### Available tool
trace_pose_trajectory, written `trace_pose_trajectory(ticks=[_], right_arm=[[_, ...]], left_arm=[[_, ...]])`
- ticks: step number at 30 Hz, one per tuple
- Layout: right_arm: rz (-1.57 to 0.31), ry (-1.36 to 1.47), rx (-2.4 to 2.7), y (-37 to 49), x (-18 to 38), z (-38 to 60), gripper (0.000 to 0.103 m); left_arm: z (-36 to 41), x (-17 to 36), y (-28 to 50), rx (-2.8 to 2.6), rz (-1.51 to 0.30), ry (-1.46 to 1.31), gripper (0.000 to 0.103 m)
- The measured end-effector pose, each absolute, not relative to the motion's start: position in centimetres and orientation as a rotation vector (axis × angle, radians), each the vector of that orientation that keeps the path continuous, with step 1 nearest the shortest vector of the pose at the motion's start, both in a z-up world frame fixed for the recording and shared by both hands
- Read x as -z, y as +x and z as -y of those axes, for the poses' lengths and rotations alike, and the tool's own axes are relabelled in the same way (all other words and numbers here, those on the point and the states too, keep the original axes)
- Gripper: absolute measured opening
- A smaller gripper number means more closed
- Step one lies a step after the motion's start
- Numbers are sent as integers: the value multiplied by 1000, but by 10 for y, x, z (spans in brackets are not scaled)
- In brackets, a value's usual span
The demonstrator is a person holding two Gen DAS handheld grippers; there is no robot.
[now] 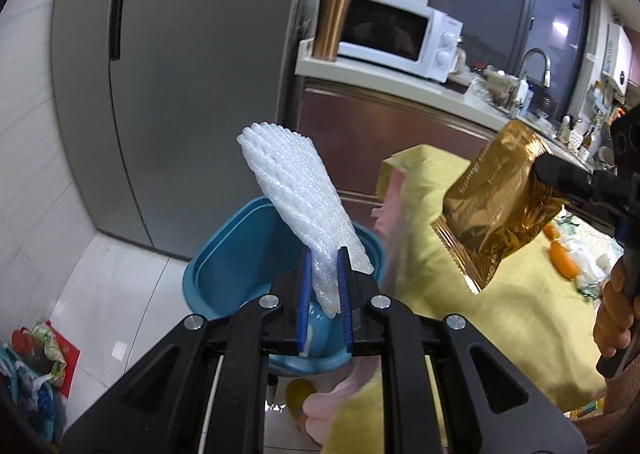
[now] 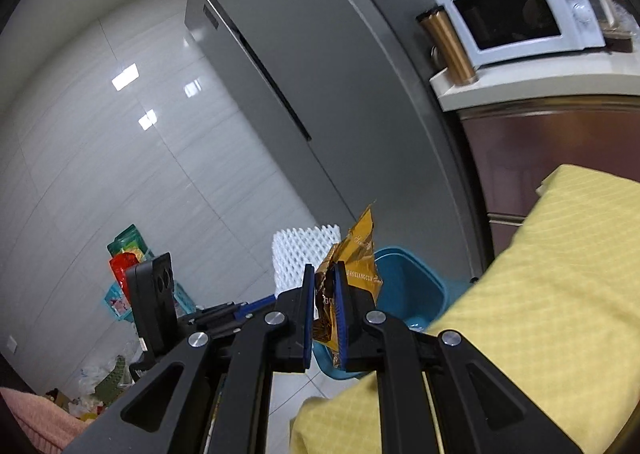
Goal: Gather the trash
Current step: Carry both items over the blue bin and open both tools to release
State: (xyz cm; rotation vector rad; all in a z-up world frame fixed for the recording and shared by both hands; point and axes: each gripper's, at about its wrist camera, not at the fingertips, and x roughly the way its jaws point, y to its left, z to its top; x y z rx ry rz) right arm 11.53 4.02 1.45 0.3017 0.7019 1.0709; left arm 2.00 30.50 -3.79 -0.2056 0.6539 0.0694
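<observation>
Left gripper [image 1: 324, 278]: its blue pads are closed on the lower end of the foam net [image 1: 296, 190], which stands up and leans away from the camera; a pinch at one end suits so light and soft a piece.
Right gripper [image 2: 322, 318]: closed on the crumpled base of the gold wrapper [image 2: 352, 266], whose torn top sticks up past the pads; the left view shows the same wrapper [image 1: 496, 210] hanging out beside the foam net.
Why both are loaded: one piece of trash in each gripper probably saves a second trip to the bin.
Hand [image 1: 612, 314]: the person's right hand grips the handle of the right gripper at the edge of the left view.
Worktop [image 2: 540, 274]: covered in a yellow cloth, it lies to the right of both grippers; neither carried piece rests on it, and more litter lies on its far part.
Bin [image 1: 224, 266]: blue and open-topped, it stands on the floor just off the worktop's edge, directly below and beyond the foam net, so a release from here should likely drop it in.
Wrapper's place: beside the bin, above the cloth, apparently not yet over the opening.
Fridge [image 1: 180, 94]: grey, behind the bin.
Microwave [image 1: 400, 34]: white, on the far counter.
</observation>
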Motion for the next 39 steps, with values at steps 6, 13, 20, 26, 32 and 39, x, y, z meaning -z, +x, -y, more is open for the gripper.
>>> trace_pose_trajectory(ticks=[6, 13, 20, 26, 32, 39], right_arm=[[-762, 287, -1097, 128, 0, -72, 8], [-854, 248, -1087, 144, 24, -105, 9], [-946, 201, -1046, 153, 49, -125, 9], [-1006, 170, -1008, 160, 63, -137, 11], [-1043, 143, -971, 165, 73, -144, 13], [-1006, 159, -953, 162, 63, -127, 21]], left_arm=[[-316, 58, 27, -87, -700, -226, 13], [-318, 80, 42, -97, -758, -233, 14], [-316, 103, 57, -107, -814, -230, 14], [-316, 117, 75, -119, -855, -244, 16], [-313, 132, 89, -133, -884, -247, 19], [-309, 135, 98, -133, -875, -268, 26]])
